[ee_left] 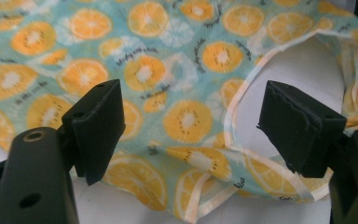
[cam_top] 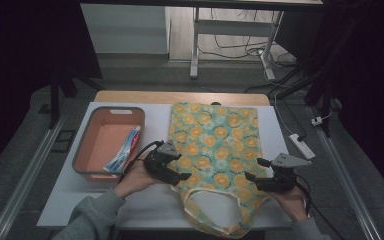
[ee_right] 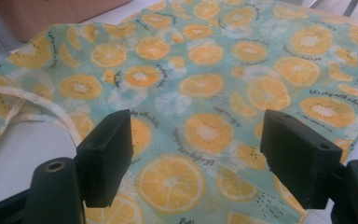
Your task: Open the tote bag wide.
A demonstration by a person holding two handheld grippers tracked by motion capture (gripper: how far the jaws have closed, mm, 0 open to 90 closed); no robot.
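Bag (cam_top: 212, 145) lies flat on the white table (cam_top: 155, 115), its open end near me. My left tongs (cam_top: 172, 172) and right tongs (cam_top: 260, 181) both gape wide over its near corners, holding nothing. I think I am getting ready to pinch the edge next. Tiny writing sits between the oranges, too blurry to read.
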